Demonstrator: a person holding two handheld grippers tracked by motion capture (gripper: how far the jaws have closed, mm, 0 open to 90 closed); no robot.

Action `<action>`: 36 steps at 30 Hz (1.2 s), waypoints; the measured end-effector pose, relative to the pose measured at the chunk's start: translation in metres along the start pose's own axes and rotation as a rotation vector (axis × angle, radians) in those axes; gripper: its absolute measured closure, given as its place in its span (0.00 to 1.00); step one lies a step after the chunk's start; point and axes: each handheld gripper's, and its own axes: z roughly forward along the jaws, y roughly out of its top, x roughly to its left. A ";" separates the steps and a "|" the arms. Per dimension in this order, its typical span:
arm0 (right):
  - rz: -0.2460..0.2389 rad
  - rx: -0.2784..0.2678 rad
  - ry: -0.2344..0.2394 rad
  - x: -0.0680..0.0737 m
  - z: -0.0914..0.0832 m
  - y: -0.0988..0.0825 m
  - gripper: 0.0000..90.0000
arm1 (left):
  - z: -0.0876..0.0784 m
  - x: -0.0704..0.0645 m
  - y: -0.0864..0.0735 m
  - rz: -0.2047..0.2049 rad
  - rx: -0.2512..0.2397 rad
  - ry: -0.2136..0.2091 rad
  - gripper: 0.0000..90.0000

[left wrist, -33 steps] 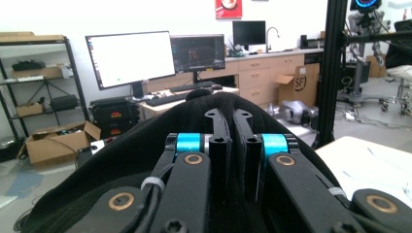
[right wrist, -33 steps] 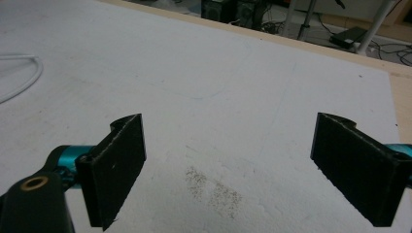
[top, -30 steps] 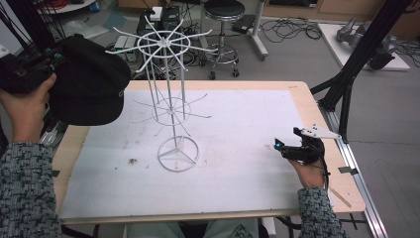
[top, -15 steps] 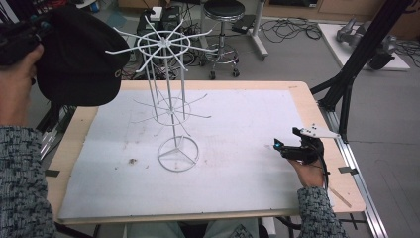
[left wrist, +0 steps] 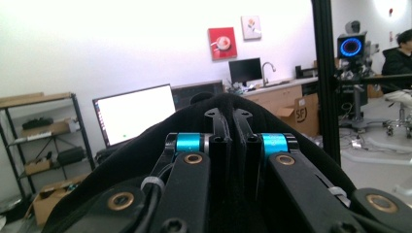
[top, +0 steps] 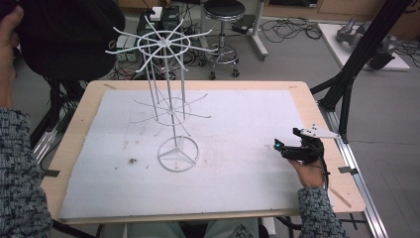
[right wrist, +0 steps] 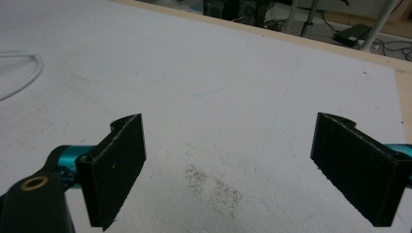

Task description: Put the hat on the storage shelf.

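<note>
A black cap (top: 64,34) hangs high at the top left, up beside the top ring of a white wire rack (top: 164,43) that stands on the white mat (top: 237,124). A hand (top: 7,54) is behind the cap. In the left gripper view my left gripper (left wrist: 232,116) is shut on the cap (left wrist: 141,145), its two jaws pressed together on the black fabric. My right gripper (top: 287,140) rests low on the mat at the right, well clear of the rack. Its jaws (right wrist: 231,124) stand wide open over bare mat with nothing between them.
The rack's round base (top: 177,154) sits mid-mat, and thin wire arms spread out at two levels. The wooden table edge (top: 307,99) borders the mat. A stool (top: 224,10) stands behind the table, and a black stand leg (top: 356,59) rises at the right.
The left hand has lifted the black cap upward, from beside the rack's upper ring to the top left corner. The right gripper has stayed where it was.
</note>
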 end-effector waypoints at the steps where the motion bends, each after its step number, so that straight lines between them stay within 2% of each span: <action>1: 0.002 0.002 -0.001 0.000 0.000 0.000 0.13 | 0.000 0.000 0.003 0.004 -0.004 0.001 0.96; 18: -0.001 0.003 -0.004 0.000 -0.001 -0.001 0.13 | -0.020 0.005 0.037 0.022 -0.063 0.000 0.96; 26: -0.001 -0.001 -0.002 0.001 -0.001 -0.001 0.13 | -0.027 0.001 0.054 0.011 -0.112 -0.056 0.96; 29: 0.001 0.000 -0.001 0.001 -0.001 0.000 0.13 | -0.028 0.002 0.057 -0.013 -0.134 -0.094 0.96; 31: 0.000 -0.001 -0.003 0.001 -0.001 0.000 0.13 | -0.029 0.002 0.057 -0.017 -0.138 -0.103 0.96; 32: -0.001 0.000 -0.001 0.001 -0.001 0.000 0.13 | -0.029 0.002 0.058 -0.035 -0.153 -0.127 0.96; 36: -0.003 0.002 -0.002 0.001 -0.001 0.000 0.13 | -0.029 0.004 0.058 -0.065 -0.177 -0.170 0.96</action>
